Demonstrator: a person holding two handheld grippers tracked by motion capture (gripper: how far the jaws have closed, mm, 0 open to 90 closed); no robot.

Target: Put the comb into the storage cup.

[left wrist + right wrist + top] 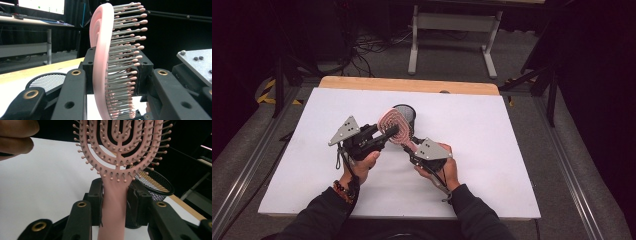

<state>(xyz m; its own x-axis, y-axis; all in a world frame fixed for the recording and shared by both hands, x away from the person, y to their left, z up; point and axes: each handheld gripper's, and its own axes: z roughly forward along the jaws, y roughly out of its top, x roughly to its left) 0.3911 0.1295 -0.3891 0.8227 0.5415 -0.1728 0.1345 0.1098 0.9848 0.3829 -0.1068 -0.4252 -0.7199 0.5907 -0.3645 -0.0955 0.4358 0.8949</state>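
Hairbrush (394, 127) hung above mid-worktop (492, 150), my right gripper (414, 150) clamped on its handle, my left gripper (387, 134) pinching the bristled head. I judged it lifted but undelivered: mesh cup (408, 114) waited at twelve o'clock, just behind.

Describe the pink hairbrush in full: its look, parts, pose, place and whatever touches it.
The pink hairbrush looks like matte plastic, with an oval head cut into curved open ribs and a plain flat handle. Thin grey bristles with rounded pink tips stand out from the ribs. It is held off the white table, just in front of a black mesh cup. The right gripper is clamped on the handle just below the head, and the left gripper is clamped across the head, one jaw on the back and the other against the bristle tips.
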